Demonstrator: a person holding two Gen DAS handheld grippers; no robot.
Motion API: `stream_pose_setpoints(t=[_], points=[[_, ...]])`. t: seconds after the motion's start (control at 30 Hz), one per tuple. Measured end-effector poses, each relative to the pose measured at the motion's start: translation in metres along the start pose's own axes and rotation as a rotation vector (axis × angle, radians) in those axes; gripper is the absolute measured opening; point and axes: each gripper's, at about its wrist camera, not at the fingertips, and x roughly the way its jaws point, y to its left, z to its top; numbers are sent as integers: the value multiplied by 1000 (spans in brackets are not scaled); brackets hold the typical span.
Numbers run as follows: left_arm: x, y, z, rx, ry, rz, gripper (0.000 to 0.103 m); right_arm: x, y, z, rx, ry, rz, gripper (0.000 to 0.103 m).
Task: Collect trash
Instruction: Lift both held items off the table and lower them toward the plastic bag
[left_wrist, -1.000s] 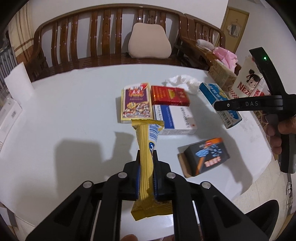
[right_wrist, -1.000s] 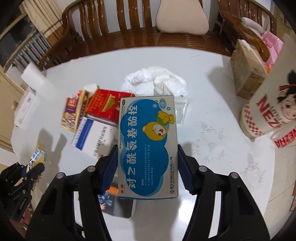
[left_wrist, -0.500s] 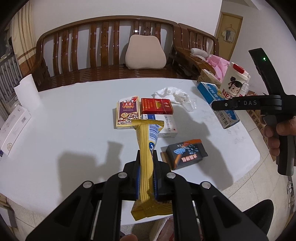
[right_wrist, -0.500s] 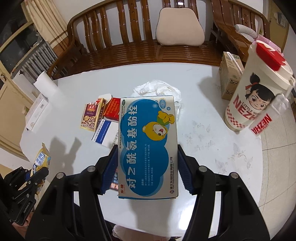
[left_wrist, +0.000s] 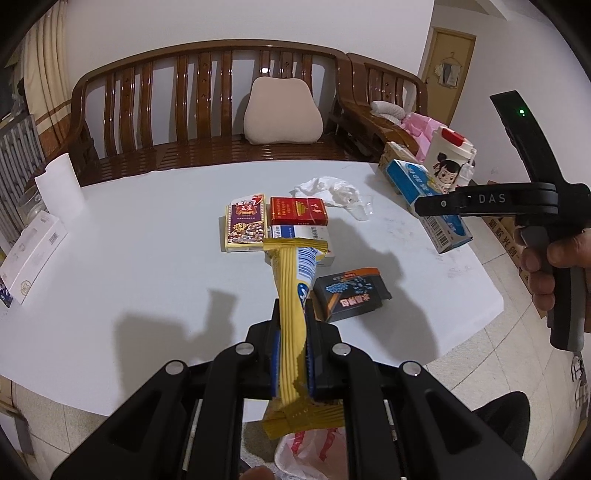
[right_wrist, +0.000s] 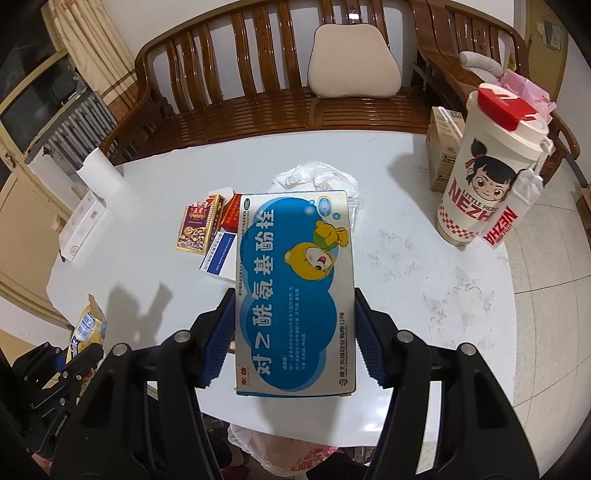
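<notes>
I see the white table (right_wrist: 184, 295) carrying a cartoon cup (right_wrist: 491, 177) at its right edge and a cluster of small boxes (left_wrist: 280, 225) near its middle. My right gripper (right_wrist: 295, 332) is clenched on the blue medicine box (right_wrist: 295, 291), held above the table's near edge. My left gripper (left_wrist: 291, 354) is clamped on the yellow wrapper (left_wrist: 293, 302), just past that near edge, above a plastic bag (left_wrist: 310, 454).

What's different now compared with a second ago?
Both grippers have pulled back and up from the table: it looks smaller, and a plastic bag now shows below its near edge. The left gripper still clamps the yellow wrapper, and the right gripper still clamps the blue box. Nothing was let go. The packs on the table lie as before.
</notes>
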Motion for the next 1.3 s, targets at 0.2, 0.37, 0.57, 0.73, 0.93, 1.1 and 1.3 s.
stream_pose_setpoints(t=[0.2, 0.37, 0.57, 0.73, 0.93, 1.1, 1.3], points=[[-14, -6, -6, 12, -8, -1, 10, -18, 6, -10, -4, -23, 2, 59], [-30, -18, -16, 34, -18, 5, 10, -36, 8, -20, -4, -56, 14, 59], [-50, -38, -36, 64, -21, 4, 10, -67, 16, -49, -24, -112, 37, 59], [-57, -53, -63, 75, -8, 1, 10, -87, 25, -86, -50, -145, 47, 59], [-56, -62, -96, 69, 15, 4, 10, -101, 38, -133, -80, -167, 54, 59], [-44, -62, -125, 57, 58, 9, 10, -102, 50, -170, -90, -174, 63, 59], [-13, -57, -168, 20, 130, 2, 10, -76, 55, -213, -76, -130, 51, 58]])
